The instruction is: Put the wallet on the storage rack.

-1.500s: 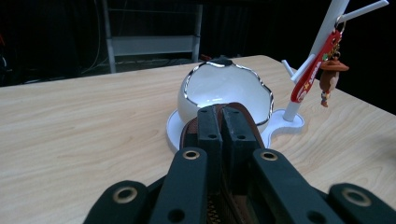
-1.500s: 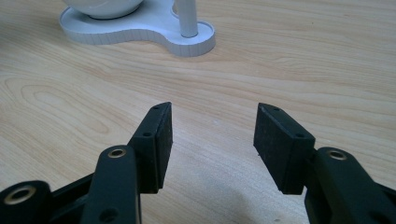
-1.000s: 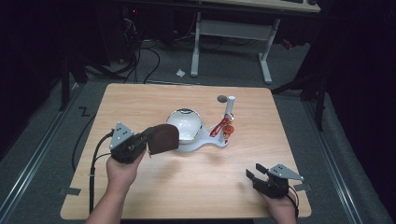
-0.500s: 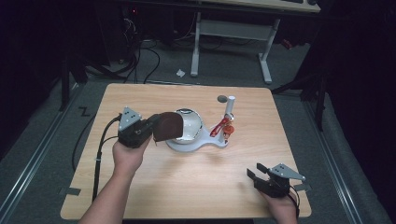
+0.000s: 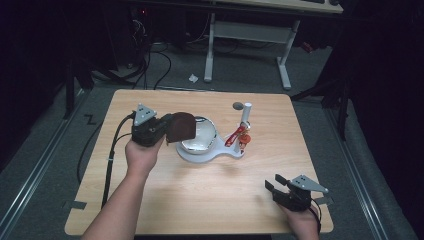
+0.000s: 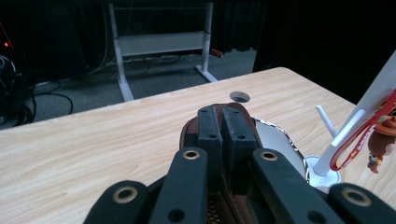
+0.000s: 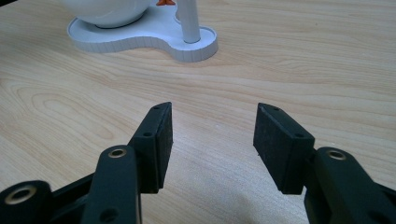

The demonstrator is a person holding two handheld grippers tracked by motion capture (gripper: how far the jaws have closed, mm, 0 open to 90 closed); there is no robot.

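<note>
Desk (image 5: 200,210): pale wood, things grouped toward 12 o'clock of centre.

White stand (image 5: 212,155): flat base with a shiny round dish or mirror (image 5: 200,135) on it, and an upright post (image 5: 245,117) at its 3 o'clock. Red lanyard with small figure (image 5: 240,139) hangs from the post.

Brown flap-like piece (image 5: 181,127): dark brown, thin, looks like leather or soft board. Held in the air at 9 o'clock of the dish, overlapping its rim in the high view.

Left hand-held gripper (image 5: 167,131): clenched on the brown piece, jaws pressed together over its edge in the left gripper view (image 6: 223,128).

Right hand-held gripper (image 7: 212,140): released, jaws wide, nothing between, resting low at 5 o'clock of the desk.

Handling, judged: piece is light, probably floppy away from the grip; edge pinch suits it. Not fragile. The dish beneath looks scratchable.
</note>
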